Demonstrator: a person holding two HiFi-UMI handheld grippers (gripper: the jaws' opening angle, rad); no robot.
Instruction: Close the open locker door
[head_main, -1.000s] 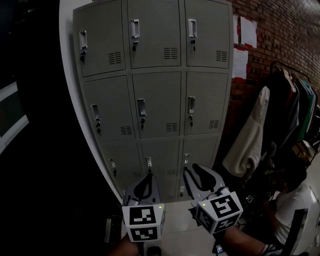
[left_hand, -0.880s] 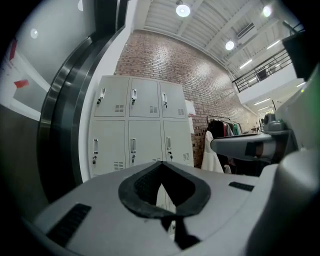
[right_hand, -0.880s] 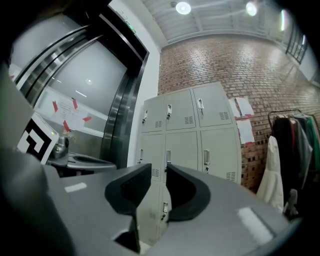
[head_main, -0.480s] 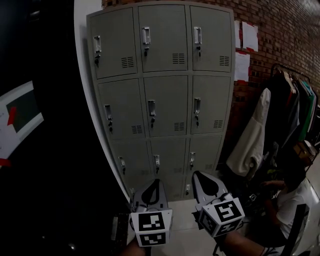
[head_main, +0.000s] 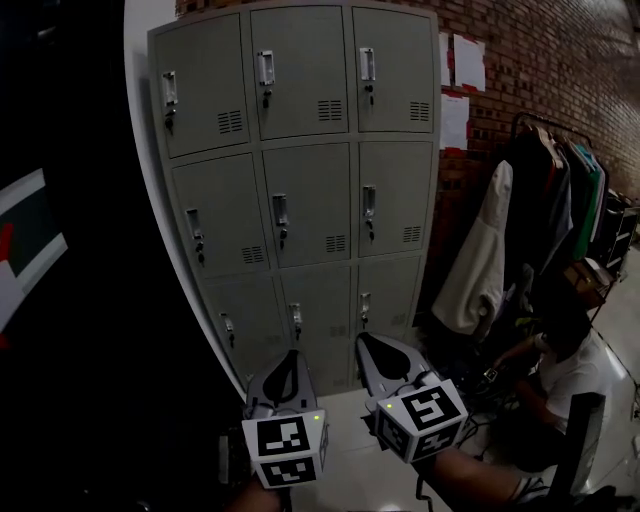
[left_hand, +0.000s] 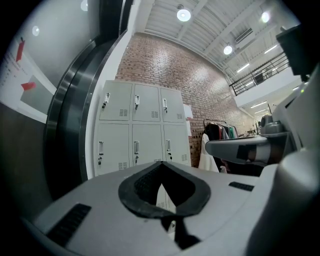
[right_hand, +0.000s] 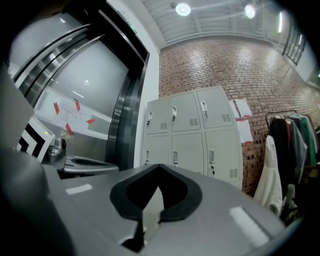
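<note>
A grey bank of lockers (head_main: 300, 180), three columns wide, stands against the brick wall. Every door I can see lies flush with the frame, and none stands ajar. The lockers also show in the left gripper view (left_hand: 145, 130) and the right gripper view (right_hand: 192, 135). My left gripper (head_main: 290, 352) (left_hand: 161, 164) is low in front of the bottom row, shut with nothing in it. Beside it, my right gripper (head_main: 365, 338) (right_hand: 159, 166) is also shut and empty. Both are well short of the doors.
A rack of hanging clothes (head_main: 545, 190) with a white coat (head_main: 478, 260) stands right of the lockers. A person (head_main: 565, 375) sits low at the right. Papers (head_main: 455, 90) are pinned to the brick wall. A dark metal-framed wall (head_main: 80, 300) is at the left.
The head view swung so that the lockers slid right, then back left. Both grippers stayed low in front of the bottom row, side by side.
</note>
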